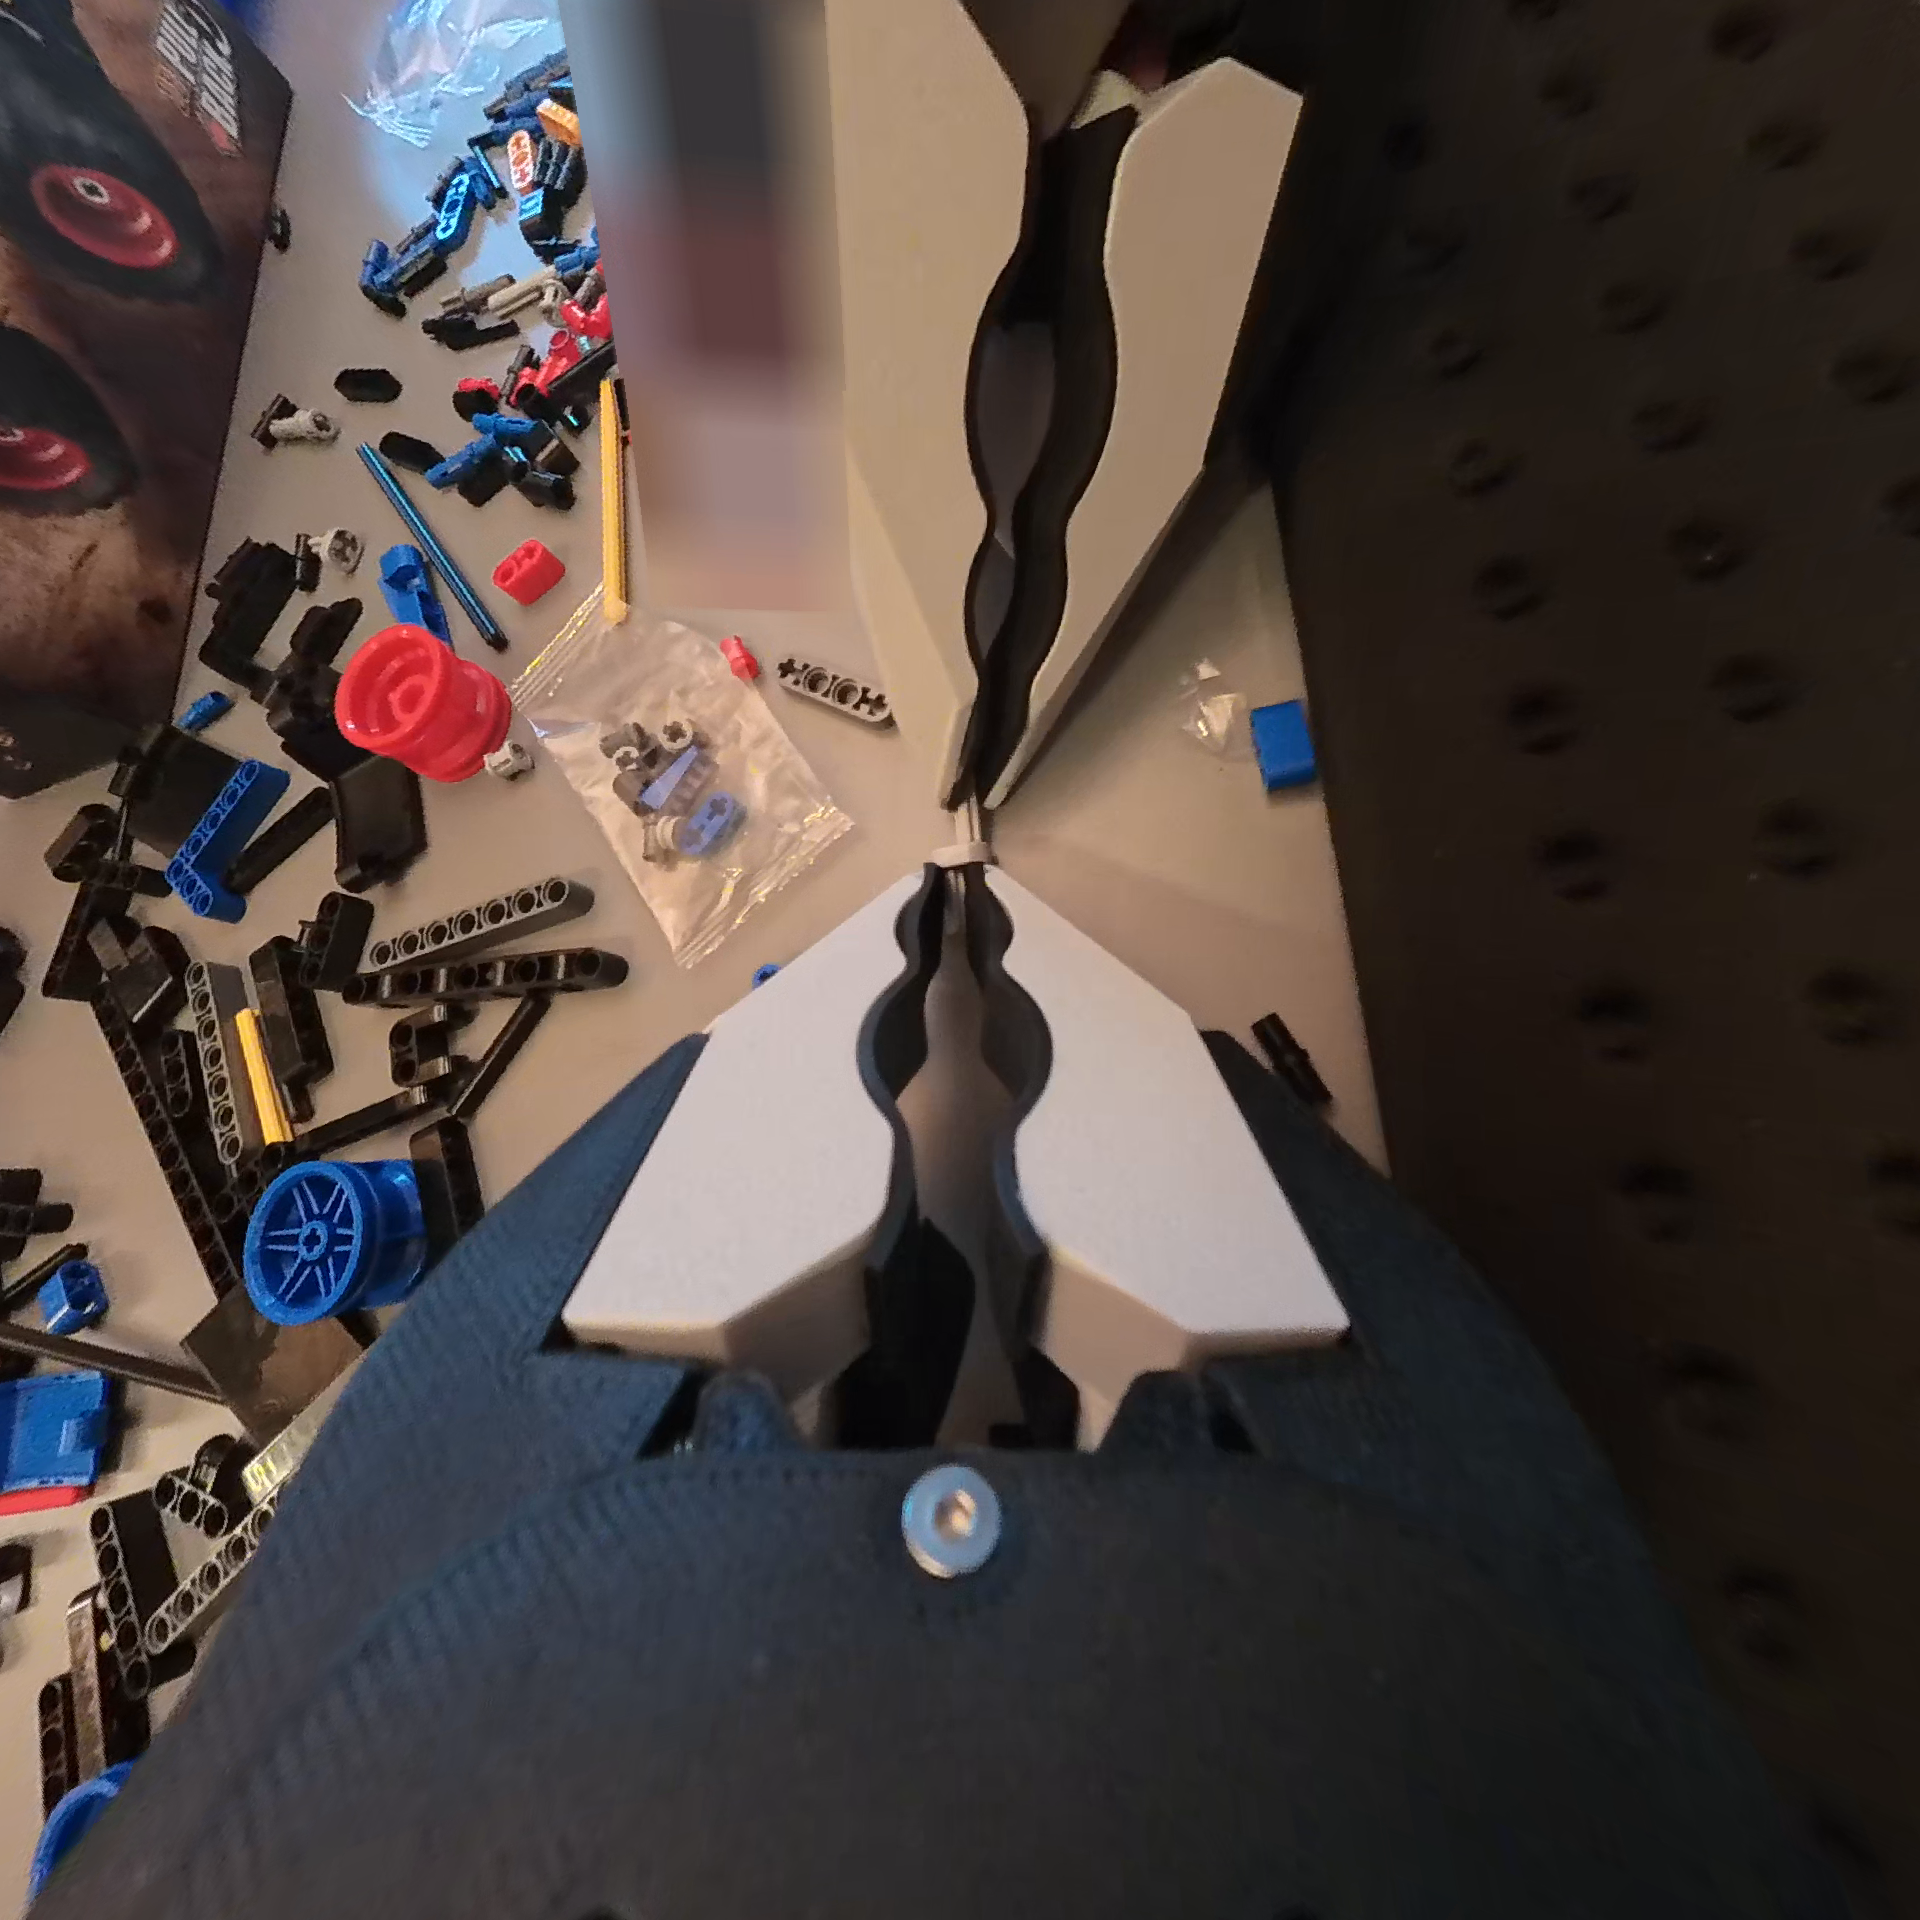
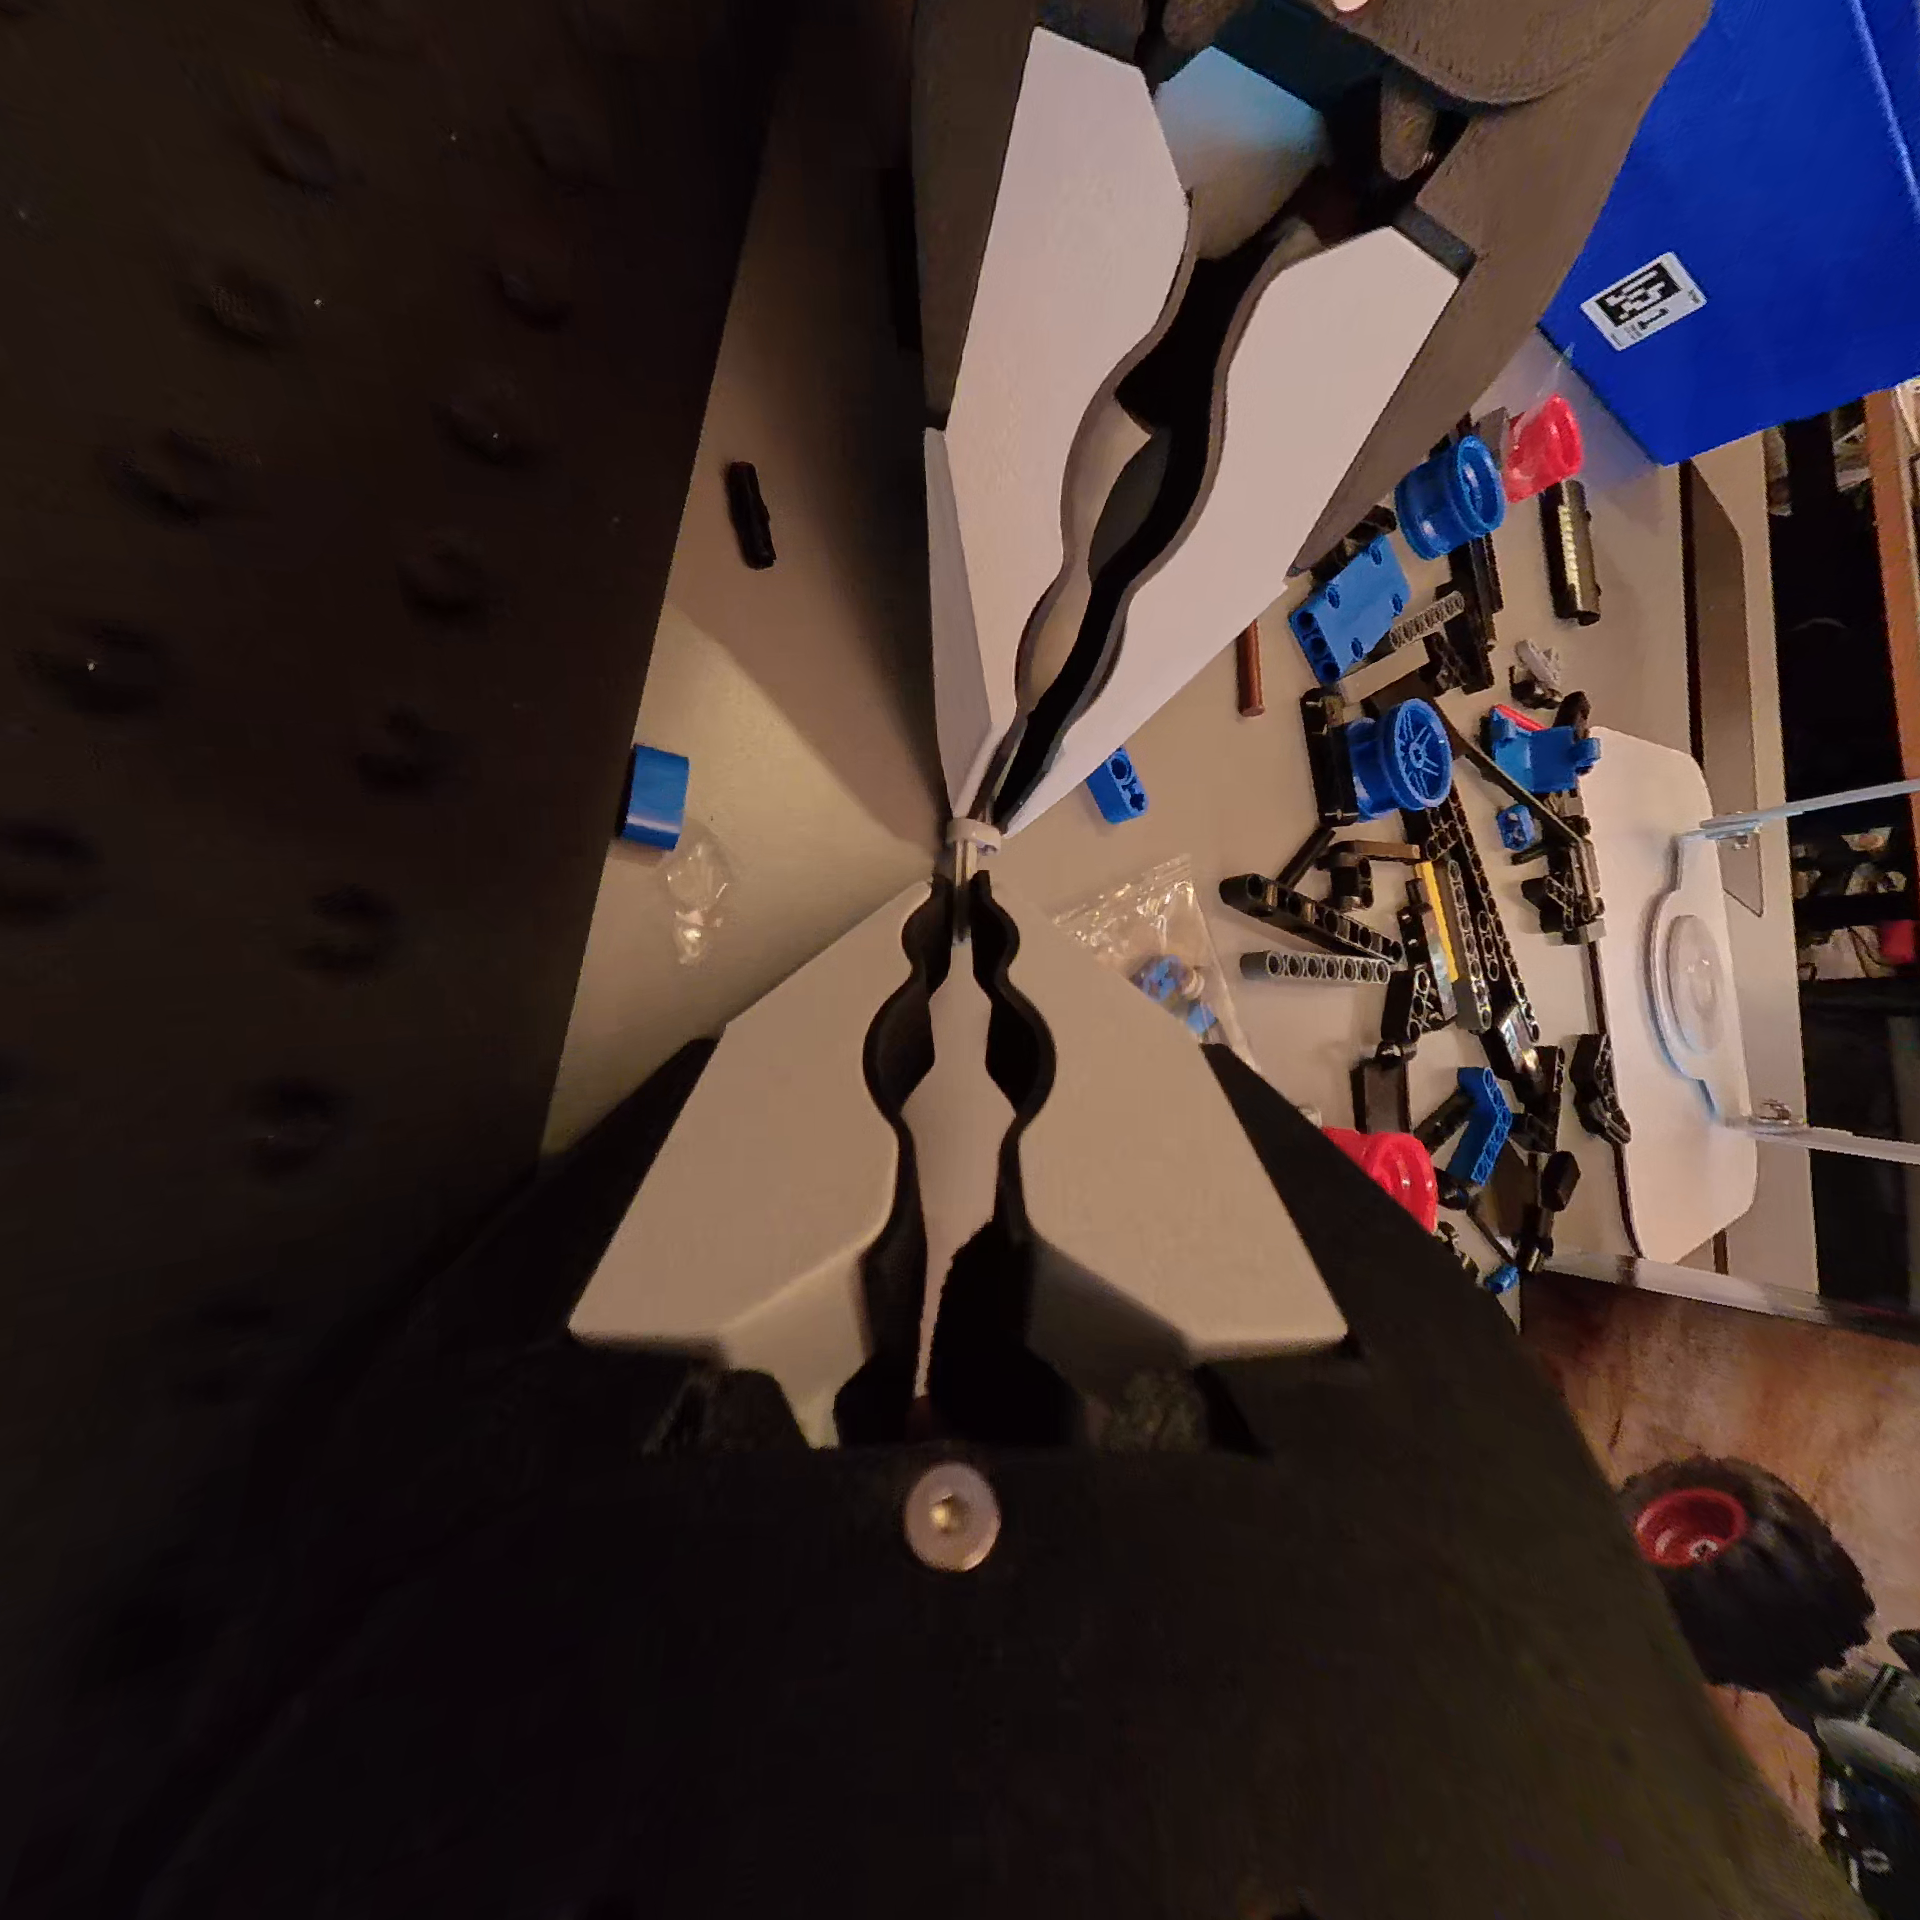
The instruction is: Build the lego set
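Grippers: two, tip to tip above the tabletop [image 1: 1143, 894], left gripper [image 1: 958, 878] with blue body, right gripper [image 2: 961, 883] with black body.
Held piece: one small light-grey lego pin [image 1: 966, 850], caught between both sets of tips, in the air over the pale surface.
Left fingers [image 1: 790, 1122]: drawn together, clamped on one end of the pin.
Right fingers [image 2: 769, 1164]: drawn together, clamped on the other end of the same pin.
Blue wheel hubs: one [image 1: 322, 1242] in the left wrist view; two [image 2: 1449, 509] in the right wrist view.
Red wheel hubs: one [image 1: 421, 701] in the left wrist view; two in the right wrist view, one near [image 2: 1387, 1174] and one far [image 2: 1543, 452].
Clear bags of small parts: one [image 1: 686, 779], lying flat beside the red hub.
Small blue block: one [image 1: 1283, 743], alone at the dark edge with a scrap of clear plastic [image 1: 1210, 712] next to it.
Short black pin: one [image 1: 1288, 1055], apart from the pile.
Loose beams: too many and too overlapped to count, mostly black.
Left wrist view only: long yellow axle [image 1: 615, 499], long dark-blue axle [image 1: 431, 545], red two-hole piece [image 1: 528, 568], heap of blue and red parts at the far end.
Right wrist view only: blue bin [image 2: 1766, 208] with a tag, clear plastic stand [image 2: 1704, 966], brown axle [image 2: 1250, 670].
Both views: set box [image 1: 114, 343] with pictured tyres, at the tabletop edge.
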`<state>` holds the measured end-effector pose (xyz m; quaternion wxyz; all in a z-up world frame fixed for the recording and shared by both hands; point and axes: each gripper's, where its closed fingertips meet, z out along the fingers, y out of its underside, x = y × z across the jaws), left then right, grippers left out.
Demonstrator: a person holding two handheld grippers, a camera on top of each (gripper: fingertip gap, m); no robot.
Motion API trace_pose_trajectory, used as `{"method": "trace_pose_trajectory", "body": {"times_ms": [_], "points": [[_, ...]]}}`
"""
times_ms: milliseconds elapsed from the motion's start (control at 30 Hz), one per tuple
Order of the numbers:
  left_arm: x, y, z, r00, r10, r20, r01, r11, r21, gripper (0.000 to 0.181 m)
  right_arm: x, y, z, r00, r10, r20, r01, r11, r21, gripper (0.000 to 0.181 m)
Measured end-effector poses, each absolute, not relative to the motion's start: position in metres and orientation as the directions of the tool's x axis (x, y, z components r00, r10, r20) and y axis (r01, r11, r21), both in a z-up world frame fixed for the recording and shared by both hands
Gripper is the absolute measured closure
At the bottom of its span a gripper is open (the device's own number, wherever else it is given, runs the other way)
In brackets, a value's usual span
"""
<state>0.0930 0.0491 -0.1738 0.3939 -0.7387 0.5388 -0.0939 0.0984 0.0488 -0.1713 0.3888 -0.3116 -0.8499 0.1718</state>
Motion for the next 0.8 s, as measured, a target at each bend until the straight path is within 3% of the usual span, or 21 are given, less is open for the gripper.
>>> {"method": "trace_pose_trajectory", "body": {"times_ms": [300,800], "points": [[0.093,0.054,-0.167,0.403,-0.851,-0.337,-0.732,-0.079,-0.676,0.178,0.099,0.054,-0.165,-0.466,0.713,0.523,0.433,0.7,-0.568,0.179],[0.084,0.073,-0.094,0.605,-0.761,-0.234,-0.421,-0.056,-0.905,0.179,0.086,0.08,-0.086,-0.183,0.905,0.383,0.363,0.424,-0.829,0.166]]}}
